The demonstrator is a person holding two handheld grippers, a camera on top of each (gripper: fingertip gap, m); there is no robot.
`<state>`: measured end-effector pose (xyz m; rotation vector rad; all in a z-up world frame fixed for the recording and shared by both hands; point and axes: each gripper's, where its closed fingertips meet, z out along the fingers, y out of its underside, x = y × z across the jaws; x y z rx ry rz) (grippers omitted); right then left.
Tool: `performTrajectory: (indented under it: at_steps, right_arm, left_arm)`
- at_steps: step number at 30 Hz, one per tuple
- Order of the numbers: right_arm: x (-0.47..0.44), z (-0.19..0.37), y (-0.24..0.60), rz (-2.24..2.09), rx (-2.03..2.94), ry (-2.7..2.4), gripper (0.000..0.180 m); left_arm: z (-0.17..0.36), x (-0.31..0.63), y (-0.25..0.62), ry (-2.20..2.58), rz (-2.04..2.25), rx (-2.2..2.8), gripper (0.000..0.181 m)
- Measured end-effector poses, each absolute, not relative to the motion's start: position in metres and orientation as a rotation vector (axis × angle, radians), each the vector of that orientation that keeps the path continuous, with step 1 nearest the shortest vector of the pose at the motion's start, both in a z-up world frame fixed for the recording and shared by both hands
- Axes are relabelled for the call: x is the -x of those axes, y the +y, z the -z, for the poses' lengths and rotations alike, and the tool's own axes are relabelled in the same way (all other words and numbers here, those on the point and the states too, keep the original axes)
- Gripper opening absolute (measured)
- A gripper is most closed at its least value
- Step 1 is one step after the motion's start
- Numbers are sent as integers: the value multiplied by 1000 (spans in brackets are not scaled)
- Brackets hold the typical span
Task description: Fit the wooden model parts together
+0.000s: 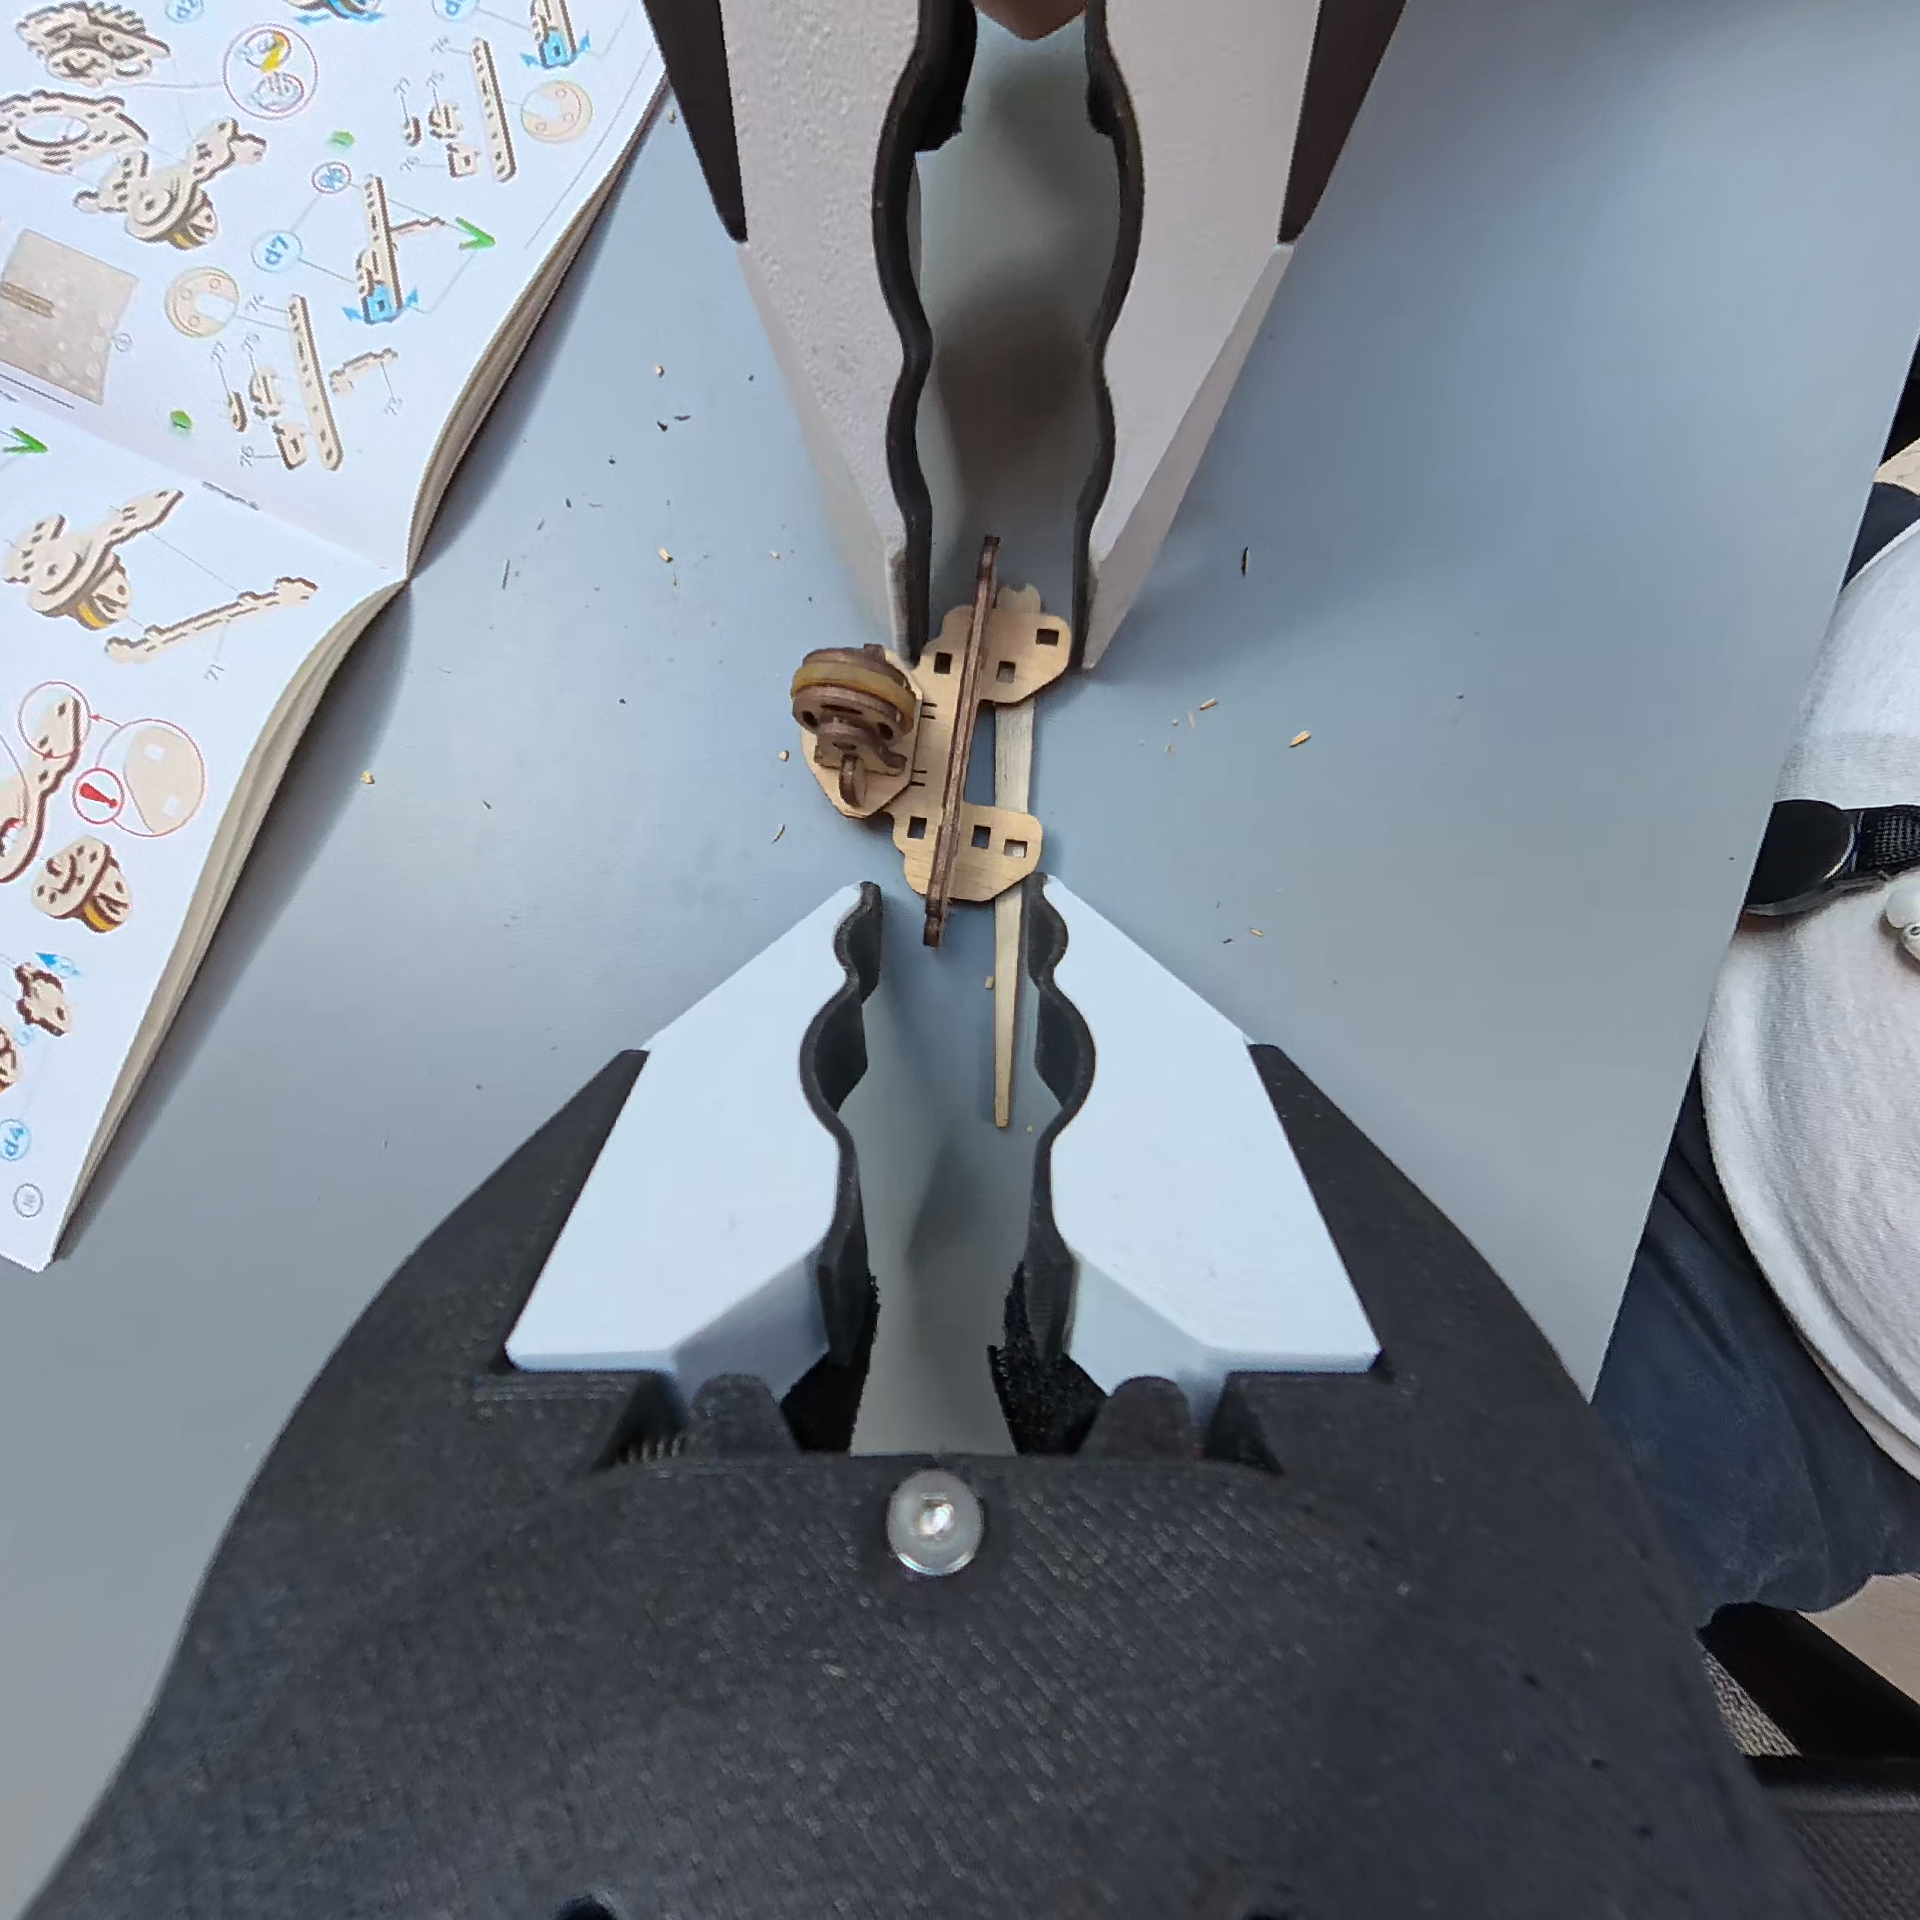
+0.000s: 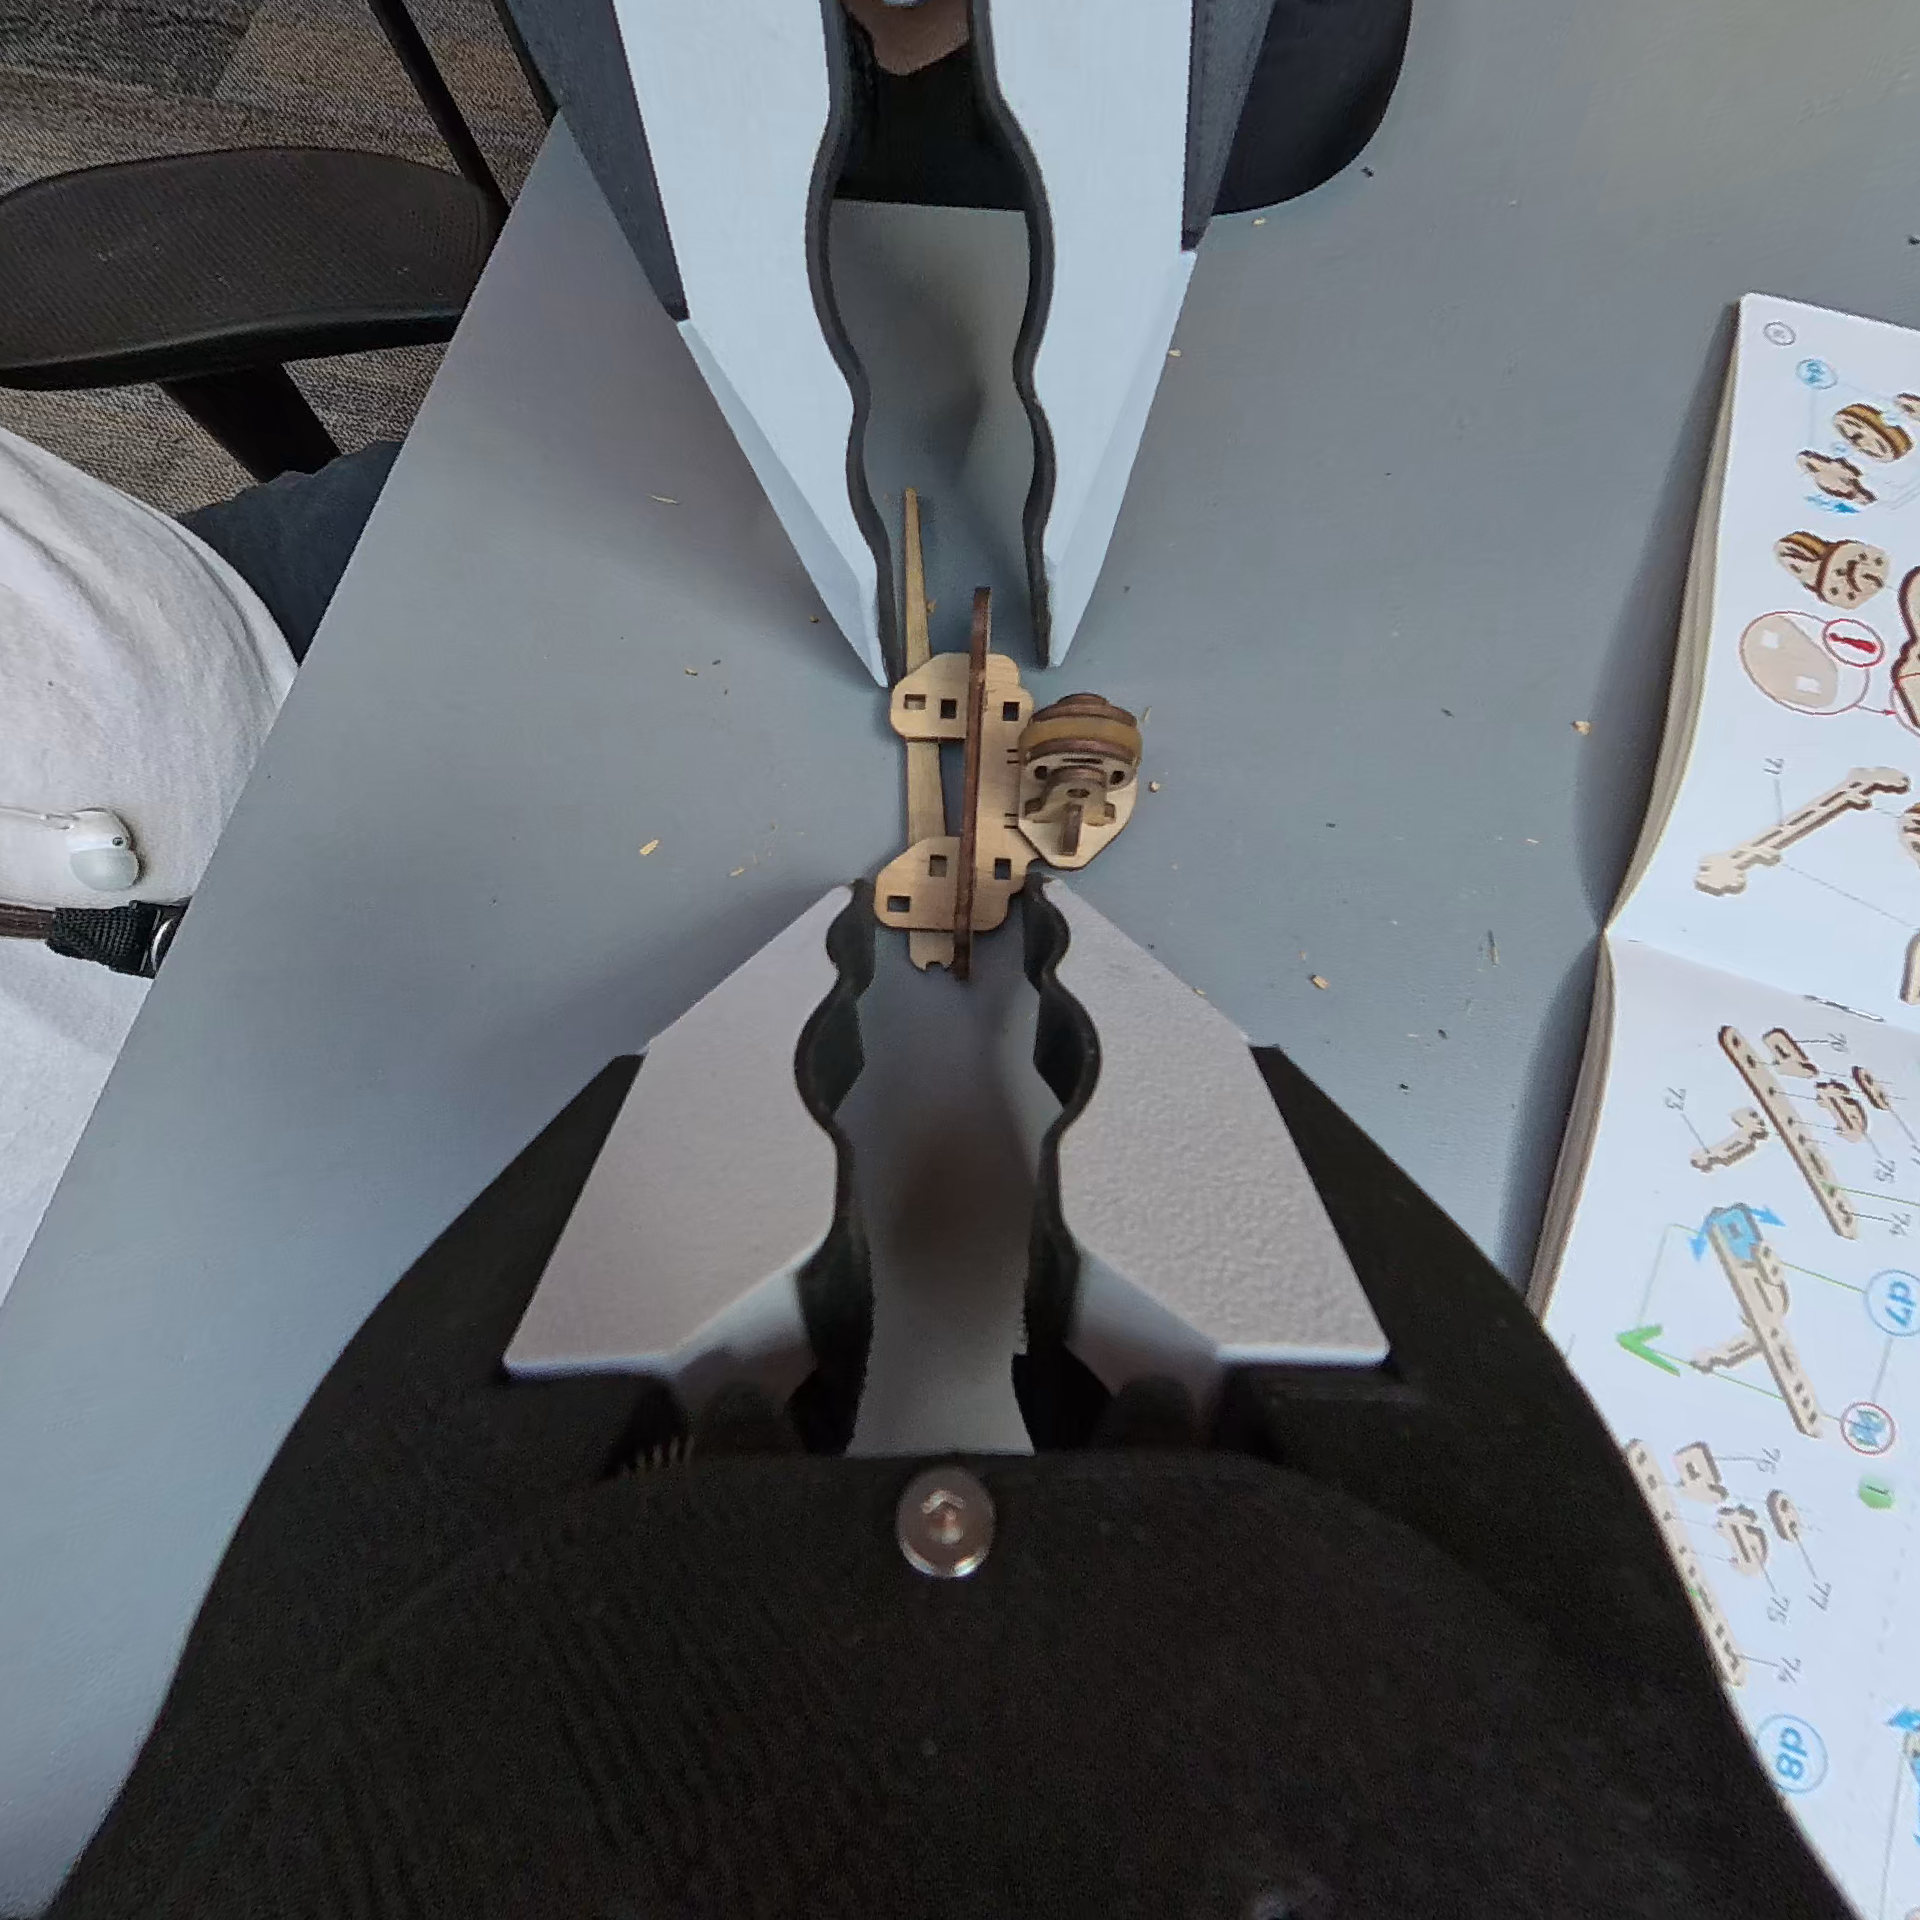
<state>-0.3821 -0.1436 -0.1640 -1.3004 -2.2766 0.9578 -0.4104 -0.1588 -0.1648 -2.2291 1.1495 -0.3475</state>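
We see the wooden model piece (image 1: 977, 764) lying on the grey bench (image 1: 582, 790) between two grippers that face each other tip to tip. It is a flat plate with square holes, crossed by a thin dark strip standing on edge, with a small round hub (image 1: 852, 717) fitted on one side.

In the left wrist view, the left gripper (image 1: 951, 904) has its fingers spread, their tips just near of the plate's near lobe. A slim pale stick (image 1: 1006, 997) lies under the plate and runs along the inside of the right finger.

In the right wrist view, the right gripper (image 2: 945, 899) also has its fingers spread, and the plate's near lobe sits between the tips; we cannot tell whether they touch it.

An open instruction booklet (image 2: 1766, 1039) lies on the bench beside the work, and wood crumbs are scattered around.
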Motion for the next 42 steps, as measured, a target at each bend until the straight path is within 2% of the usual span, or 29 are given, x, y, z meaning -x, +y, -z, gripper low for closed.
performTrajectory:
  at_steps: [4, 10, 16, 30, 42]
  right_arm:
    - [382, 162, -145, -1004, 1335, -2263, 28]
    - [383, 155, -142, -1156, 1469, -2190, 28]
    - [384, 149, -141, -1363, 1641, -2098, 28]
    - [389, 134, -135, -1785, 1989, -1799, 27]
    - [392, 134, -129, -1844, 2078, -1690, 27]
  left_arm:
    - [164, 410, -159, 1143, 351, 2217, 27]
    - [151, 411, -159, 1116, 322, 2136, 38]
    - [143, 414, -157, 1152, 105, 2013, 42]
    - [139, 409, -143, 1207, -192, 1893, 37]
    - [149, 410, -127, 1218, -397, 1843, 27]
